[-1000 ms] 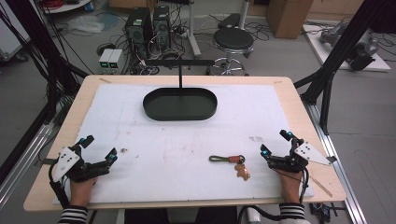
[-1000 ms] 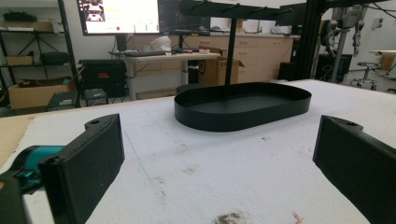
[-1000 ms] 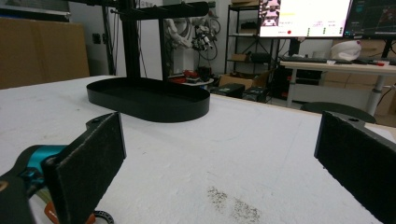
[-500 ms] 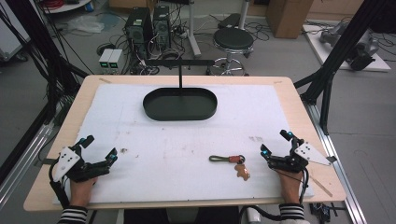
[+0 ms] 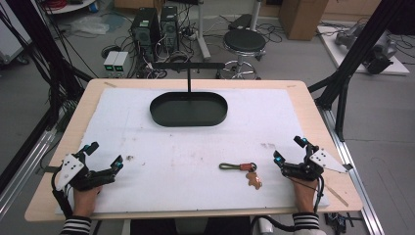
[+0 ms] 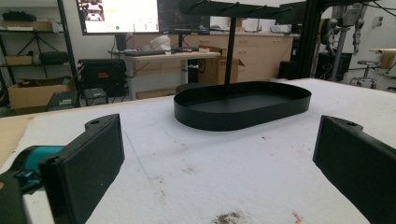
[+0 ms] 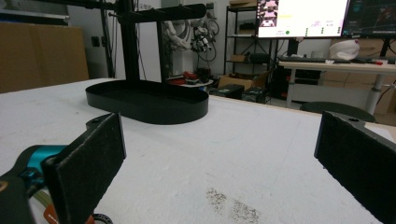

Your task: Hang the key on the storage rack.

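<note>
Your right gripper point(image 5: 289, 151) rested with its jaws spread wide and empty, just right of the keychain point(image 5: 242, 171), whose long axis ran sideways toward it, probably cord end away from you, while your left gripper point(image 5: 104, 153), equally agape, sat well apart on the keychain's far side.

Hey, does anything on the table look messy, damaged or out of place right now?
Nothing is spilled or broken. The white mat carries a few dark smudges, one near the left gripper. The keychain lies loose on the mat beside the right gripper, apart from the black tray and its stand.
</note>
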